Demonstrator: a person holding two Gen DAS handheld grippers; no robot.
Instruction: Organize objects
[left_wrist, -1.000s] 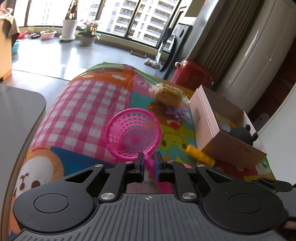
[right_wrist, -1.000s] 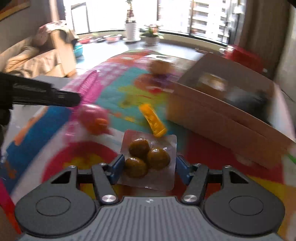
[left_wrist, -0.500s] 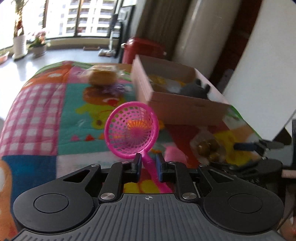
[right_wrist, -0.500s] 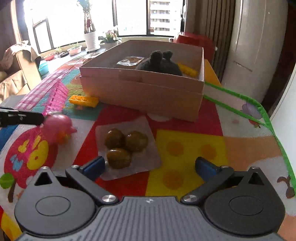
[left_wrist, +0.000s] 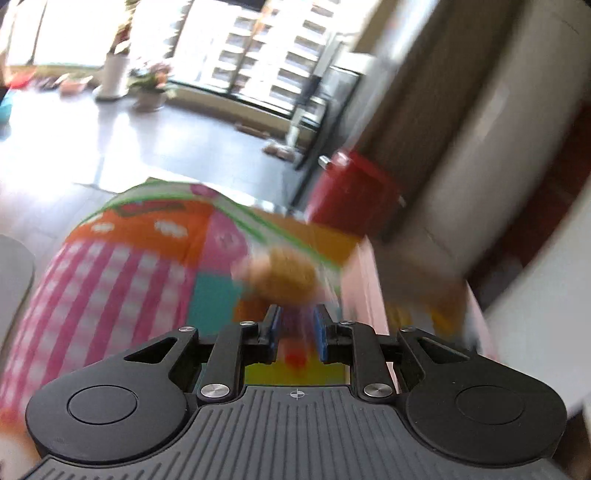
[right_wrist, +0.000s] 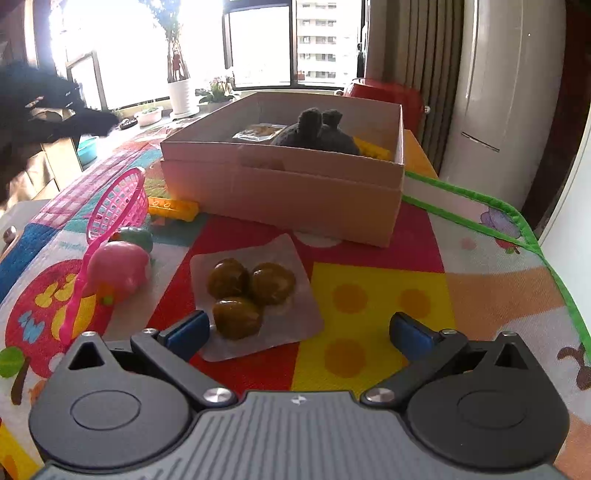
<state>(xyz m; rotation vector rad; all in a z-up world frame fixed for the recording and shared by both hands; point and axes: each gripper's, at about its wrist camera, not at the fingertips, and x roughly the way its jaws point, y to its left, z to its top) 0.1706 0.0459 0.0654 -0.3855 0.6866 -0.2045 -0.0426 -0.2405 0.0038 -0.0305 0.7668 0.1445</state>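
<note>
Lower centre of right-wrist view: right hand-held gripper (right_wrist: 297, 332) spread wide, empty; meatball pack (right_wrist: 255, 295) lies just ahead-left, between the fingers. Left hand-held gripper (left_wrist: 297, 332) narrow, empty, farther.

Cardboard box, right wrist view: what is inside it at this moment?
Inside the cardboard box lie a dark plush toy, a clear snack packet and a yellow block. The near wall hides the box floor and anything low.

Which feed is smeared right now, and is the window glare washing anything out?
Left wrist view: heavy motion blur, the bagged bun and pink box smeared, window blown out. Right wrist view: sharp; box and packet of brown balls clear, glare only at the windows, fisheye bending the edges.
</note>
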